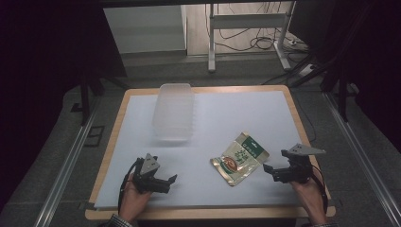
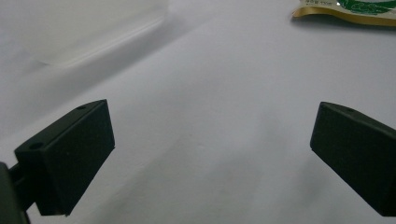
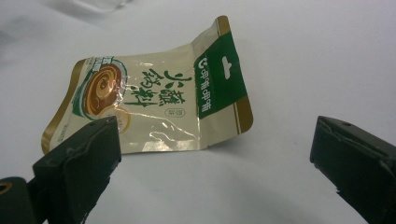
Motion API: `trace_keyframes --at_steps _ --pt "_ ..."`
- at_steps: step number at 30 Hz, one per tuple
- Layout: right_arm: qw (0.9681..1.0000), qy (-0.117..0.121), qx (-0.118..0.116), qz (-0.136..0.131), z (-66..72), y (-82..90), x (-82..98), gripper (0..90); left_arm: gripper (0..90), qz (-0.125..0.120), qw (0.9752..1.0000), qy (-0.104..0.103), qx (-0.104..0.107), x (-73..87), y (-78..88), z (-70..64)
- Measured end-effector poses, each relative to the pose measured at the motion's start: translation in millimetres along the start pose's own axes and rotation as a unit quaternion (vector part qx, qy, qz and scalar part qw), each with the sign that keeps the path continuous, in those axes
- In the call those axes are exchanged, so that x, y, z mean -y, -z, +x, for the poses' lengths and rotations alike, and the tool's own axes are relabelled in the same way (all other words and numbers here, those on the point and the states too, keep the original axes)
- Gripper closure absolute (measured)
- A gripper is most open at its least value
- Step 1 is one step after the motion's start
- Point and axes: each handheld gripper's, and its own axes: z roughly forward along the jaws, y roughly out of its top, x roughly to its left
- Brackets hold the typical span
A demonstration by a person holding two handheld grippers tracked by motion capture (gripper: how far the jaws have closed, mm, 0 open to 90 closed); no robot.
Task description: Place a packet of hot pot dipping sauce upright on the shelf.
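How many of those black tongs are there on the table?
2. The left tongs are held low near the table's front left; the right tongs sit at the front right, just beside the snack packet. Both are open.

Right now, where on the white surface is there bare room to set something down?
Free: the far right, beyond the sauce packet and right of the clear container; also the near middle between the left gripper and the packet. Tightest is between the packet and the right gripper.

Left gripper (image 1: 163, 182) and right gripper (image 1: 273, 171) (each hand-held) hover low with jaws spread.
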Motion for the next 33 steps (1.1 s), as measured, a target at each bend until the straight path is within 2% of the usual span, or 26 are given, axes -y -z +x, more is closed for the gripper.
trace_keyframes --at_steps 6,10,14,16,18,24,25,27,31,33 --pt "0.9999 -0.01 -0.001 0.003 -1.2 -10.2 -4.7 1.6 0.0 0.0 1.0 0.0 0.0 0.0 0.0 0.0" --pt "1.0 -0.005 0.005 0.004 -1.5 -14.6 -7.5 1.7 0.0 0.0 1.0 -0.001 0.001 0.0 -0.2 -0.2" --pt "0.9997 -0.005 0.003 0.022 -2.4 -22.3 -9.4 1.9 0.0 0.0 1.0 -0.001 -0.001 0.0 -0.3 -0.2" --pt "0.9995 -0.016 0.002 0.028 -2.6 -26.6 -11.1 1.9 0.0 0.002 1.0 -0.002 0.0 0.0 -0.6 -0.4" --pt "0.9994 -0.017 -0.002 0.031 -2.7 -30.0 -12.5 2.0 0.0 0.003 1.0 -0.003 -0.001 0.0 -0.6 -0.5" --pt "0.9983 -0.01 0.005 0.056 -2.4 -37.5 -16.4 3.1 0.0 0.003 1.0 -0.003 -0.001 0.0 -0.8 -0.6" --pt "0.9975 -0.019 0.001 0.068 -3.3 -39.6 -17.5 5.1 0.0 0.003 1.0 -0.004 -0.001 0.0 -0.9 -0.7" --pt "0.9971 -0.024 -0.002 0.072 -4.1 -41.4 -19.1 7.9 0.0 0.004 1.0 -0.004 -0.001 -0.1 -1.0 -0.8" --pt "0.9961 -0.018 -0.004 0.087 -4.7 -45.8 -22.1 12.8 0.0 0.004 1.0 -0.005 -0.002 -0.2 -1.0 -1.1" --pt "0.9955 -0.018 -0.001 0.093 -4.7 -48.6 -22.8 18.9 0.0 0.005 1.0 -0.006 -0.003 -0.3 -1.3 -1.6"
